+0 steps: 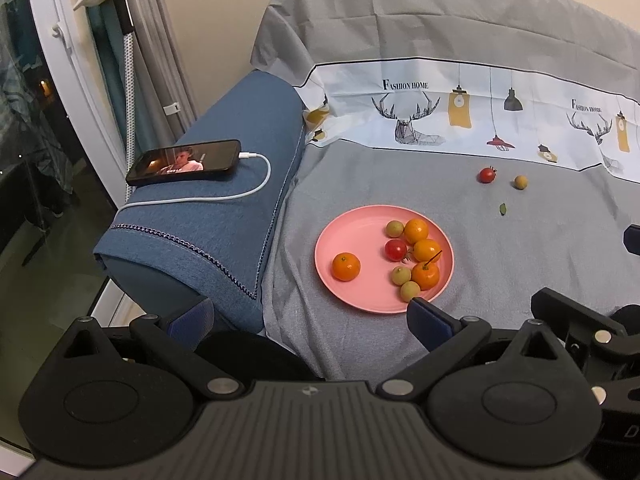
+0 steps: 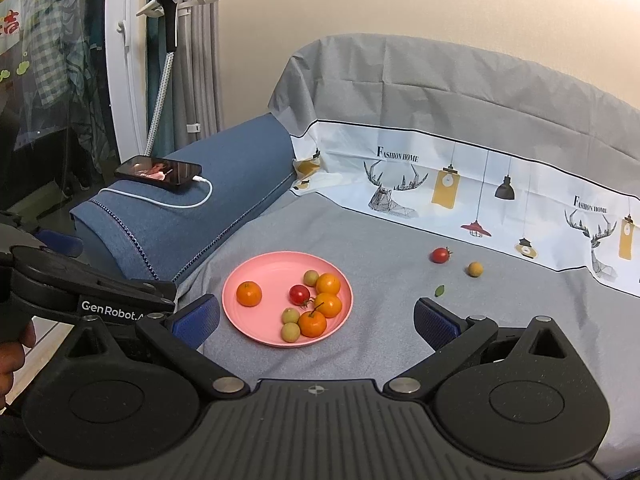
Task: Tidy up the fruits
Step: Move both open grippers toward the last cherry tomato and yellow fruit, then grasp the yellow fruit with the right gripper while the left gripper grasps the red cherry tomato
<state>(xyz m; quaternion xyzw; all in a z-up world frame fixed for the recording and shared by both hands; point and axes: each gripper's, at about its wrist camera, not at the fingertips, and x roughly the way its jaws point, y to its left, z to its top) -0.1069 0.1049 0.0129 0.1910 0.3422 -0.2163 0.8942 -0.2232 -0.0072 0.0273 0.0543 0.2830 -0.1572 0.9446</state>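
A pink plate [image 1: 352,236] [image 2: 264,272] lies on the grey cloth and holds several small oranges, three green-yellow fruits and a cherry tomato [image 1: 395,249] [image 2: 299,294]. One orange [image 1: 346,266] [image 2: 249,293] sits apart at the plate's left. Beyond the plate, on the cloth, lie a second tomato [image 1: 487,175] [image 2: 440,255] and a yellow-brown fruit [image 1: 520,182] [image 2: 475,269]. My left gripper [image 1: 308,316] is open, near the plate's front edge. My right gripper [image 2: 316,320] is open, its fingers either side of the plate's near rim, holding nothing.
A blue armrest [image 1: 224,208] [image 2: 224,176] at left carries a phone [image 1: 185,161] [image 2: 159,171] on a white charging cable. A small green leaf [image 1: 503,209] [image 2: 439,291] lies on the cloth. A printed white cloth band [image 1: 460,108] runs along the backrest. A hand [image 2: 14,356] shows at lower left.
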